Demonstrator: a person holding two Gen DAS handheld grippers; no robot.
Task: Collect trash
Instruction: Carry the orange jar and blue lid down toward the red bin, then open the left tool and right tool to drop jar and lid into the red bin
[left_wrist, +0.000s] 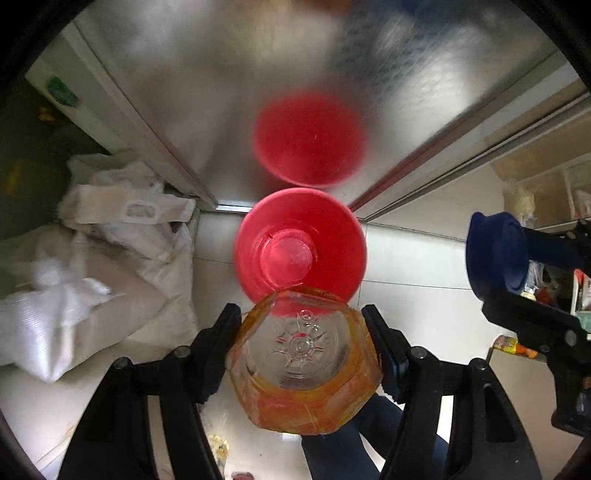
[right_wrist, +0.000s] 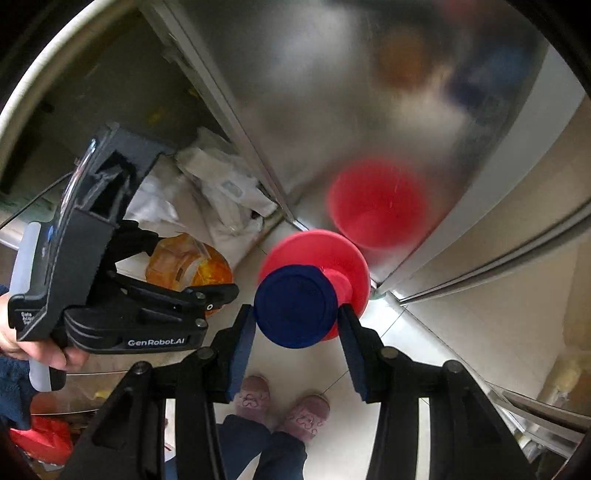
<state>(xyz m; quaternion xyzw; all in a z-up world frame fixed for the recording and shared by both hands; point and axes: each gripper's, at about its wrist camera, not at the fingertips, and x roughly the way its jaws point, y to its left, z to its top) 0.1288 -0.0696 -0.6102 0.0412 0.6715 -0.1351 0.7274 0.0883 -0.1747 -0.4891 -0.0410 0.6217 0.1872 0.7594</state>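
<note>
**Two pieces of trash held over a red bin**

Between the left gripper (left_wrist: 302, 349) fingers sat an orange-tinted plastic bottle (left_wrist: 303, 363), clamped at its sides, directly above the red bin (left_wrist: 300, 243); it looked light, thin-walled and crushable, best held mid-body

From the right wrist, the right gripper (right_wrist: 296, 314) was closed on a blue lid (right_wrist: 295, 310), probably rigid and smooth, gripped across its rim above that bin
</note>
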